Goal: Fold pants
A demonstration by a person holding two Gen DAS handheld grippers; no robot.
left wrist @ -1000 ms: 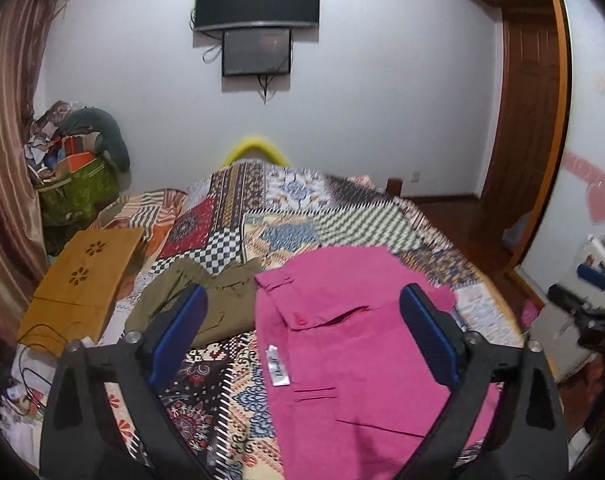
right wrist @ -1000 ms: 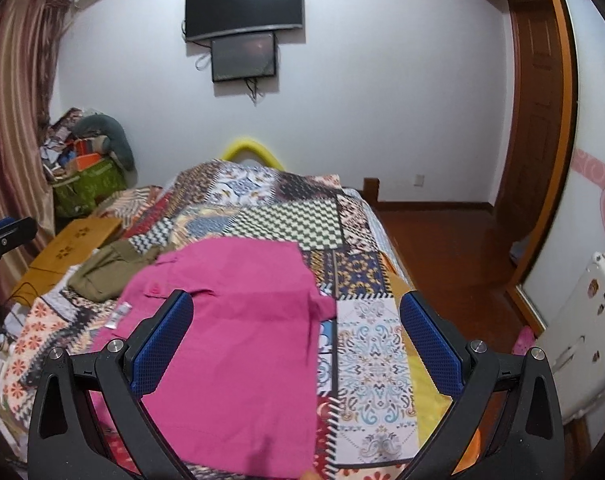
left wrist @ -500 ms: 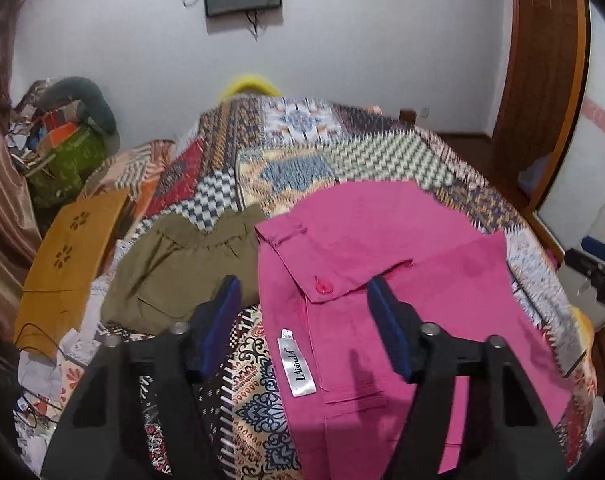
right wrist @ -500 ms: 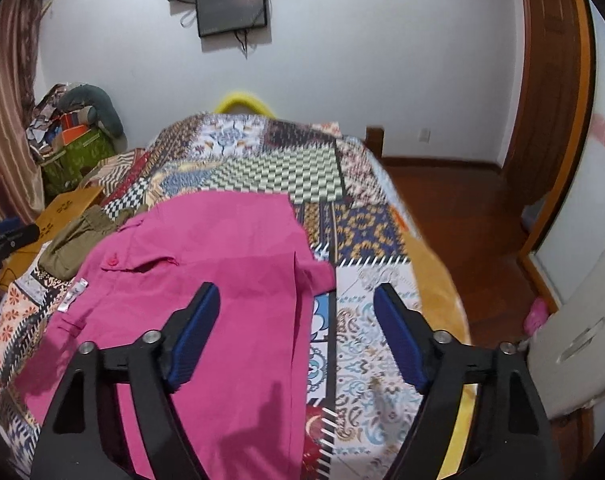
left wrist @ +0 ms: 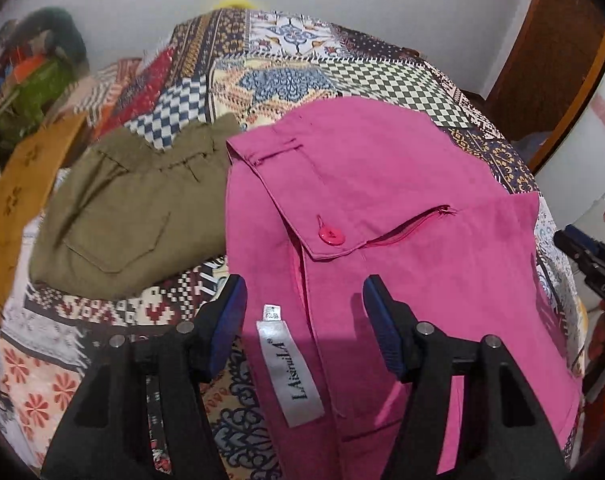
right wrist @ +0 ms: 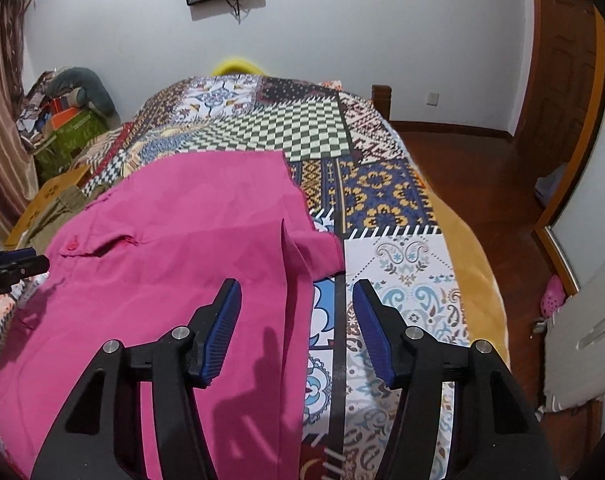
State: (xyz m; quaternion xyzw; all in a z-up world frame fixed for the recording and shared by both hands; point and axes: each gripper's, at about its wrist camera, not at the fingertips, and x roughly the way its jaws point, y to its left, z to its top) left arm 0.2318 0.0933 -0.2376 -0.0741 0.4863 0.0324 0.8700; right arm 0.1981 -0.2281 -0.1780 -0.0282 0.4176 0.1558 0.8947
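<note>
Pink pants (left wrist: 382, 216) lie spread on the patchwork bedspread (left wrist: 286, 60), waistband flap with a pink button (left wrist: 329, 236) folded over, a white label (left wrist: 290, 372) at the left edge. My left gripper (left wrist: 304, 312) is open, low over that left edge, its jaws astride the label. My right gripper (right wrist: 296, 316) is open over the right edge of the pants (right wrist: 174, 232), one jaw above the cloth and one above the bedspread (right wrist: 398, 264). Neither holds anything.
Olive folded pants (left wrist: 126, 208) lie left of the pink ones. An orange wooden board (left wrist: 18, 184) sits at the bed's left side, clutter (right wrist: 66, 116) beyond it. The bed's right edge (right wrist: 474, 264) drops to a wooden floor; a white appliance (right wrist: 582, 340) stands at right.
Both grippers have come down and forward toward the pants and tilted downward. Their jaws have narrowed from wide open but remain open.
</note>
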